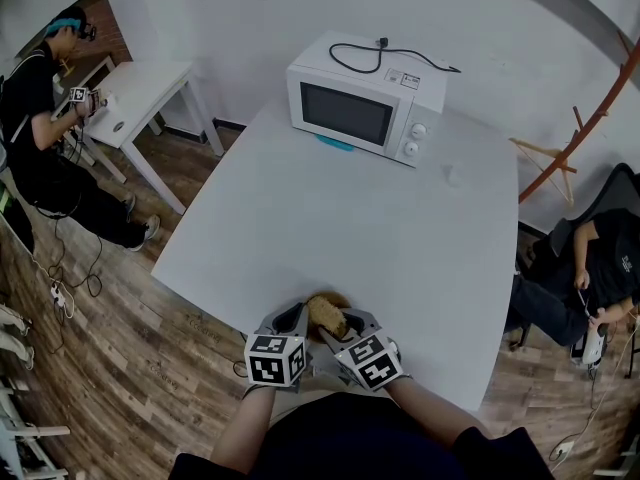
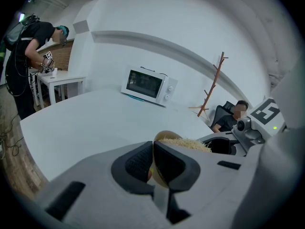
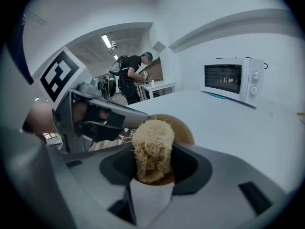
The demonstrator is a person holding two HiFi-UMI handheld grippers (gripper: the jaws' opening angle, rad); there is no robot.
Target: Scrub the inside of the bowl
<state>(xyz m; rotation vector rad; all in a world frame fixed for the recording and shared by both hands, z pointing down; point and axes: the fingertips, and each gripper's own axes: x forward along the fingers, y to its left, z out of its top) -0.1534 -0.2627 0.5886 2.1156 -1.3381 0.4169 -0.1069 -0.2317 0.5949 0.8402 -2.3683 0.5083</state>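
So the left hand-held gripper (image 2: pixel 153 151) is pinched down on the rim of the tan bowl (image 2: pixel 164 135), with the bowl's thin wall sandwiched right between its pads. The right hand-held gripper (image 3: pixel 152 156) is clenched on a wad of pale fibrous scrubber (image 3: pixel 151 142), loofah-looking stuff. The bowl sits between the two grippers at the near edge of the white table (image 1: pixel 350 208), and the scrubber pokes out ahead of the right jaws and down into it. My take on doing this step well: the left pinch has to be firm enough that the bowl can't spin or skid, since it looks light. I'd sweep the scrubber in circles round the inner wall and down across the bottom, leading with the fibre tip so the hard jaws never knock the bowl. The two grippers are practically touching, so short strokes seem safer than big ones, and I'd watch that the bowl doesn't slide off the edge. As for contents, the scrubber is all I can see in the bowl, with no water, suds or food showing, though much of the inside is hidden behind it. Well ahead of both grippers a white microwave (image 1: pixel 365 98) sits shut, its window too dark to see inside.
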